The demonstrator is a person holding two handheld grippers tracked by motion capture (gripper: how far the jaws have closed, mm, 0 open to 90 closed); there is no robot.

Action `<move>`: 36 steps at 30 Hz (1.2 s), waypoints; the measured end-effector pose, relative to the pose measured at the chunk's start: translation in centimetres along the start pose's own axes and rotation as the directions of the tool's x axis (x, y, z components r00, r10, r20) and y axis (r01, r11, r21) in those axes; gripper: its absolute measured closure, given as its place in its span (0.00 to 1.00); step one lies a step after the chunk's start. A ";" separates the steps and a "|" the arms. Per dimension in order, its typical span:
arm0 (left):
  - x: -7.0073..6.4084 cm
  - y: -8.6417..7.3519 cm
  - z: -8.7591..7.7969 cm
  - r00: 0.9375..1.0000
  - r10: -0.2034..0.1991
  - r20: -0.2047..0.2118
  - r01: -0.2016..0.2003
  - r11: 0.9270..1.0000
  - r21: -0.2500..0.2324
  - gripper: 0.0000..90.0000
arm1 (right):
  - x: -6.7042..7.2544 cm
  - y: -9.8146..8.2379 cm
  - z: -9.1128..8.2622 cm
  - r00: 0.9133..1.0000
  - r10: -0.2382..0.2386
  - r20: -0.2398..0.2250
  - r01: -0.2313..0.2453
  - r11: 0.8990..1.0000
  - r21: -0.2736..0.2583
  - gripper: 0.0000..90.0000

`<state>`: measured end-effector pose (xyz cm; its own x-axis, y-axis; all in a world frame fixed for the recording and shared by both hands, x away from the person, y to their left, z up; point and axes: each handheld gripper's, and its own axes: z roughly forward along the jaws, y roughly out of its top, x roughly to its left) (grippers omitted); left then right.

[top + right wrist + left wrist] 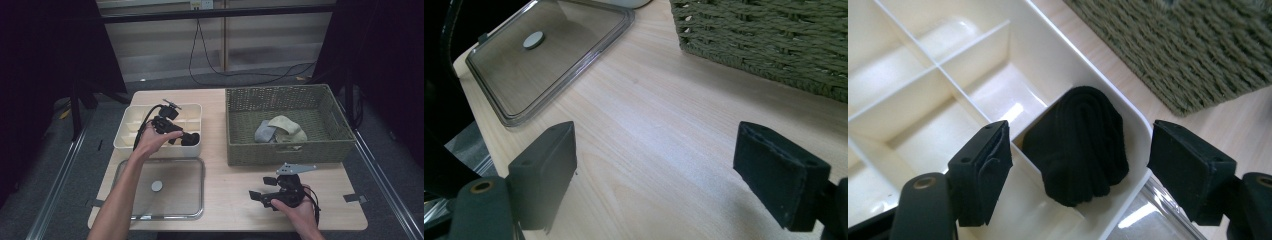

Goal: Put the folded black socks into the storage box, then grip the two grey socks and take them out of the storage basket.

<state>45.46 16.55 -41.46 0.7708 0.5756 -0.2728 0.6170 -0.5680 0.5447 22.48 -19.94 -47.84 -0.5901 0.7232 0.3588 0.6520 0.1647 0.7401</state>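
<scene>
A rolled black sock (1078,145) lies in the near right corner compartment of a cream divided box (1133,112). My left gripper (1080,145) hovers just above it, open, with both pads standing off the sock's sides. From above, the left gripper (181,136) reaches over the box (125,144) with the sock (191,139) at its tips. My right gripper (261,188) rests low over the table's near right part, open and holding nothing. In its own view the right gripper (656,142) frames bare wood.
A green woven basket (285,150) stands at the right and holds a grey sock (265,132) and a beige sock (287,125). A clear lid (185,200) with a round white knob (157,186) lies flat in front of the box. Dark floor surrounds the table.
</scene>
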 end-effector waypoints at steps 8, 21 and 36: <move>-0.5 -2.2 -2.2 1.000 -0.008 -0.011 0.007 0.994 -0.110 0.32 | -0.5 0.2 -0.1 1.000 0.016 -0.022 -0.016 1.000 -0.001 0.21; -2.9 -5.9 -4.5 1.000 0.013 0.000 -0.013 0.973 -0.230 0.33 | -0.7 0.2 -0.5 0.999 0.037 0.006 -0.037 0.999 -0.036 0.21; -6.5 -10.6 -5.6 0.999 0.047 -0.012 -0.048 0.942 -0.333 0.30 | -0.8 1.2 -1.8 0.999 0.052 -0.008 -0.053 0.995 -0.083 0.32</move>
<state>32.96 22.11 -41.05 0.7967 0.5556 -0.2377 0.4911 -0.3662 0.7904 22.87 -21.54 -46.18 -0.5591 0.7254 0.4015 0.6403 0.0701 0.7649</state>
